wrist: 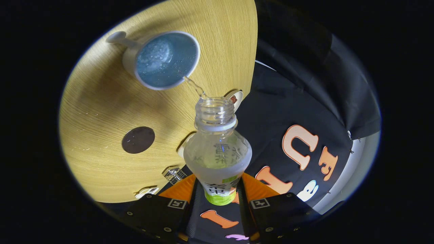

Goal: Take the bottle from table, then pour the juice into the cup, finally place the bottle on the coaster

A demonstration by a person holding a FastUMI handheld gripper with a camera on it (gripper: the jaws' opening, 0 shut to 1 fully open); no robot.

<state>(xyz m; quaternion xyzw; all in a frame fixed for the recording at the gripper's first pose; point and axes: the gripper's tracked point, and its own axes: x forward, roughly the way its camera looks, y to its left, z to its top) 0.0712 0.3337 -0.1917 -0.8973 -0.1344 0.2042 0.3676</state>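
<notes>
My gripper [218, 189] is shut on a clear plastic bottle [218, 152] with a green-and-white label, held between the fingers by its lower body. The bottle is uncapped and tipped forward, its open neck [215, 112] pointing toward the cup. A thin stream of clear liquid [195, 86] runs from the mouth into a white cup with a blue inside [166, 59], which stands on the wooden table [101, 101] beyond the bottle. Liquid with bubbles sits in the cup. A dark round coaster [138, 140] lies on the table, nearer to the fingers than the cup and off to their left.
The table's edge runs close past the bottle, with the black cloth wall beyond it on the right. A few small items lie along that edge: a white sticker-like piece [236, 99] behind the bottle neck, a small metallic object [174, 175], and a white piece [146, 192].
</notes>
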